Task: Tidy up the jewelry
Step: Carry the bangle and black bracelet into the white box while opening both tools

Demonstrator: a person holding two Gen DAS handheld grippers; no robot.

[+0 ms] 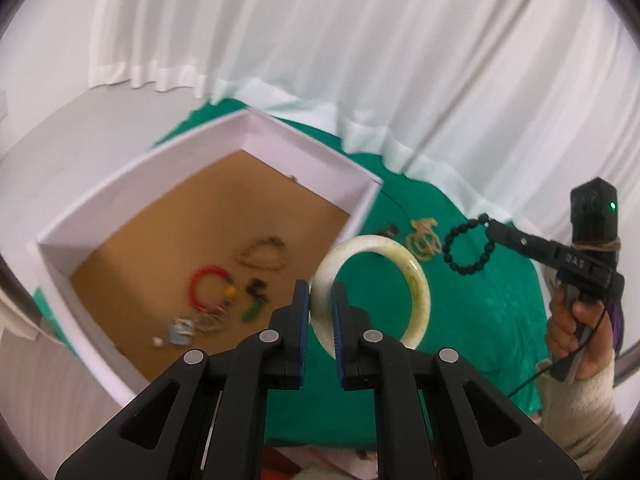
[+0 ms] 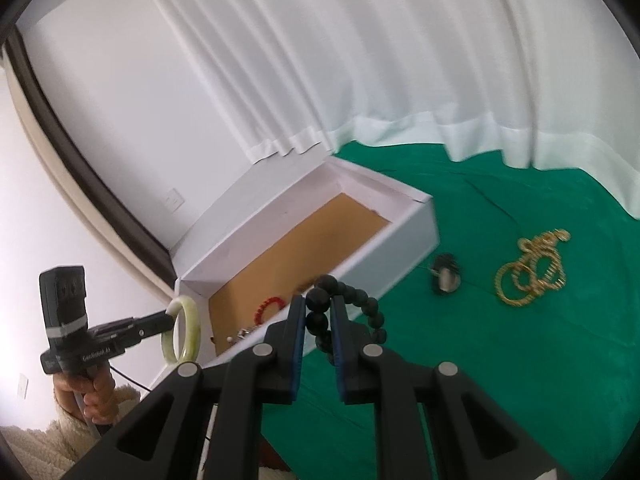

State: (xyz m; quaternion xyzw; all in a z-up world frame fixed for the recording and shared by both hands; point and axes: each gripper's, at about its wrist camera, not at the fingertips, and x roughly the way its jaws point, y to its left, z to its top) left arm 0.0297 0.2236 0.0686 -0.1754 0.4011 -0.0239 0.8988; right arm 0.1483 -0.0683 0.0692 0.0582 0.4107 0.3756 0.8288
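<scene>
A: Fingers first. The left gripper (image 1: 321, 300) is closed on the rim of the bangle (image 1: 416, 280), pinching only a short arc near its lower left, so the rest of the ring hangs free above the green cloth (image 1: 460, 340). The right gripper (image 2: 318, 320) is nearly closed on one or two beads of the black bracelet (image 2: 362, 304); the rest of the loop droops to the right of the fingers.

B: So where does it slip?

A: The bangle looks smooth and hard, and a narrow pinch on a curved rim could let it pivot or slide out if the hand jerks. It would likely land on the cloth, or strike the box (image 1: 104, 216) wall.

B: And the beads?

A: The hanging loop could snag the box edge as it crosses, tugging the beads out of the pads.

B: Inside the box?

A: A red bracelet (image 1: 206, 288) and small pieces already lie on the brown floor; a careless drop may tangle with them. A gold chain (image 2: 532, 276) and a dark small piece (image 2: 444, 274) lie on the cloth, well apart from the box.
</scene>
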